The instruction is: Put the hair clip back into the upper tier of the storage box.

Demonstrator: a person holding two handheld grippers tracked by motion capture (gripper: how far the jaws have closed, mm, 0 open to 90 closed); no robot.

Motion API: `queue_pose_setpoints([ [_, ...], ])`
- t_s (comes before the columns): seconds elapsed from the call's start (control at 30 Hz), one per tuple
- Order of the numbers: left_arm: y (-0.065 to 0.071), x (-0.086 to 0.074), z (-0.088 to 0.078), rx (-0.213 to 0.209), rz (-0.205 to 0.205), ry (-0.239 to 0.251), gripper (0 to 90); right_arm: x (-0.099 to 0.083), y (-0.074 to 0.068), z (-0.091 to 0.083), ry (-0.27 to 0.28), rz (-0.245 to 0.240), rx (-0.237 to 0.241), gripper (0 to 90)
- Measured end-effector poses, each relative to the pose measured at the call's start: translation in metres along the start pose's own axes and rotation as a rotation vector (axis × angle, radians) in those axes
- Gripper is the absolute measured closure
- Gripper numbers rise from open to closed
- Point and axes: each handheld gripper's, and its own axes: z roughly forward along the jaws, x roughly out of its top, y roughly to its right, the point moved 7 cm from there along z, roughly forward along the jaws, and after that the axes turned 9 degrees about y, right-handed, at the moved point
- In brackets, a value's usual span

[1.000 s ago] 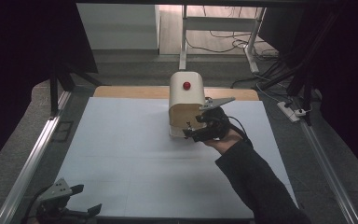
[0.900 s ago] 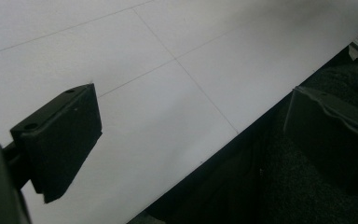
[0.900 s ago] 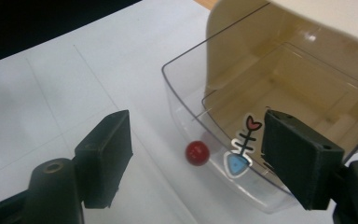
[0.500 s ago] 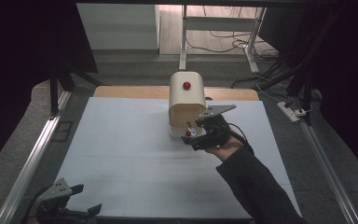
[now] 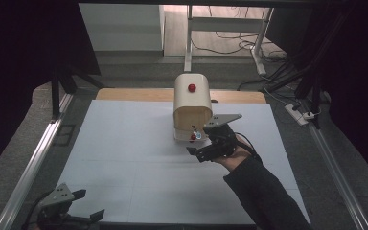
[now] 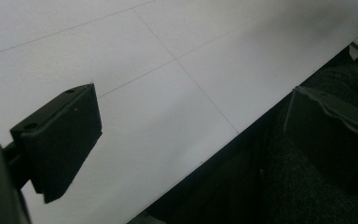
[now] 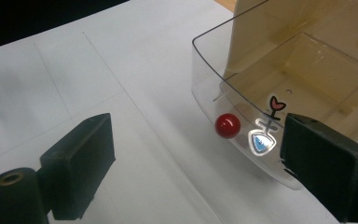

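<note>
Because the right gripper (image 5: 206, 143) hovers with its jaws spread wide just in front of it, the thing in hand looks to be the cream bread box (image 5: 192, 103) standing near the far middle of the white table (image 5: 124, 158), with its clear roll-front lid (image 7: 223, 100) swung down at the front. That lid carries a small red knob (image 7: 227, 125) beside a little printed sticker (image 7: 263, 135), and the knob seems the natural place to take hold: it is round, hard and probably smooth, so the pads should close squarely across it or they may slide off. The lid looks like thin, stiff, glossy plastic, light but easily scuffed, and I judge it turns on side pivots, so a pull should follow its arc rather than go straight. The box itself appears light enough to shift if tugged hard. The left gripper (image 5: 64, 211) rests at the near left edge of the table, well apart, its jaws likewise open and empty.
</note>
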Motion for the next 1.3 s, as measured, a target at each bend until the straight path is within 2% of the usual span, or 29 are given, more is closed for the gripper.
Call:
queue_pose_setpoints([
  [0.5,0.000,0.000,0.000,-0.001,0.005,0.000,3.9,-0.013,-0.008,-0.001,0.000,0.011,0.019,3.3],
  [0.83,0.000,0.000,0.000,-0.001,0.007,0.001,3.9,-0.026,-0.017,0.000,-0.021,-0.005,0.034,0.0],
  [1.1,0.000,0.000,0.000,-0.001,0.008,0.002,3.9,-0.036,-0.018,-0.005,-0.009,0.020,0.045,0.0],
  [1.3,0.001,0.000,0.000,-0.001,0.009,0.001,3.9,-0.045,-0.021,-0.010,-0.033,0.033,0.057,0.0],
])
